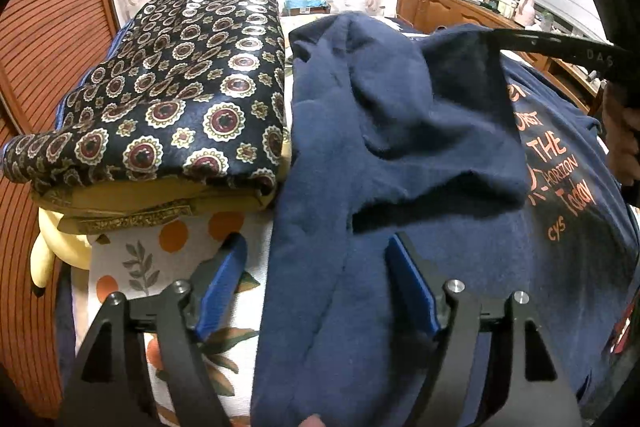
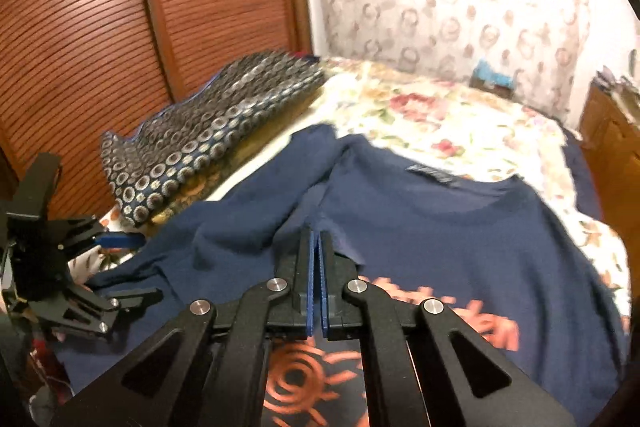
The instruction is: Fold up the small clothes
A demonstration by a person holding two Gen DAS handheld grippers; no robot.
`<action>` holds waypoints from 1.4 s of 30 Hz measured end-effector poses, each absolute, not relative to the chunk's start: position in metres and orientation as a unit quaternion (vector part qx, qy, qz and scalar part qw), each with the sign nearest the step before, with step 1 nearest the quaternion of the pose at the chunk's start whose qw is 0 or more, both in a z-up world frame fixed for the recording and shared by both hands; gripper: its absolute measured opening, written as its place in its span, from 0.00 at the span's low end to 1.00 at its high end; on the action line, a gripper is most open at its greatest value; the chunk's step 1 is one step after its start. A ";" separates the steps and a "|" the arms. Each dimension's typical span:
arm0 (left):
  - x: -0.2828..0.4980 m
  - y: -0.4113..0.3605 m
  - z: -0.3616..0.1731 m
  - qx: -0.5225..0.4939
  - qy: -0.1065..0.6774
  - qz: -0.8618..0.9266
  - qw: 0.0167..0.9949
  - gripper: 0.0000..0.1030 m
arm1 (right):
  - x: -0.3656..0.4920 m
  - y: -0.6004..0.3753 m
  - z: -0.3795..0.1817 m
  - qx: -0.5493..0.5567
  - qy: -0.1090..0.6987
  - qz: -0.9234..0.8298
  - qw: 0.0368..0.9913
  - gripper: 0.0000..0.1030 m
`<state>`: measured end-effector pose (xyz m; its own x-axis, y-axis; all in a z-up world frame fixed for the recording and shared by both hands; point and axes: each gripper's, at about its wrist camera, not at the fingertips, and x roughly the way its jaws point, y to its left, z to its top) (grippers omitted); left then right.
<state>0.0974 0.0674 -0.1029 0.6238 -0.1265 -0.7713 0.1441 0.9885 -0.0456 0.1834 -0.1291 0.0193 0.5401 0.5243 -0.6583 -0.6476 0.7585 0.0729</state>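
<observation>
A navy T-shirt with orange print lies front up on the flowered bedspread. It also shows in the left wrist view. My right gripper is shut on a fold of the shirt's sleeve side and lifts it over the chest; it also shows at the right of the left wrist view, pinching the raised cloth. My left gripper is open and empty, just above the shirt's left edge, one finger over the bedspread. It also shows at the left of the right wrist view.
A folded dark patterned cloth on a yellow cushion sits left of the shirt. A wooden slatted wardrobe stands along the left. A wooden cabinet with clutter stands at the far right.
</observation>
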 end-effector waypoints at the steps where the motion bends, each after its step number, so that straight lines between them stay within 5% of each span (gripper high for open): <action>1: 0.097 0.068 -0.103 0.010 0.427 -0.074 0.901 0.73 | 0.185 -0.135 0.020 -0.092 0.344 0.326 0.876 0.00; 12: 0.098 0.068 -0.103 0.010 0.428 -0.073 0.901 0.74 | 0.189 -0.195 0.014 -0.082 0.354 0.272 0.891 0.05; 15: 0.098 0.069 -0.103 0.010 0.428 -0.072 0.901 0.74 | 0.184 -0.225 0.018 -0.077 0.345 0.250 0.901 0.14; 19: 0.098 0.068 -0.103 0.010 0.428 -0.072 0.901 0.74 | 0.178 -0.273 0.017 -0.078 0.341 0.212 0.912 0.40; 31: 0.082 0.061 -0.058 -0.024 0.356 -0.066 0.932 0.74 | 0.173 -0.428 -0.004 -0.054 0.367 0.072 0.926 0.41; 42: 0.085 0.006 -0.029 -0.019 0.318 -0.116 0.941 0.74 | 0.188 -0.460 -0.028 -0.045 0.406 0.053 0.911 0.41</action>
<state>0.0853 0.0057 -0.0287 0.7708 -0.2301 -0.5941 0.2060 0.9724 -0.1094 0.1878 -0.4598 -0.0285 0.6649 0.0598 -0.7445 -0.1330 0.9903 -0.0392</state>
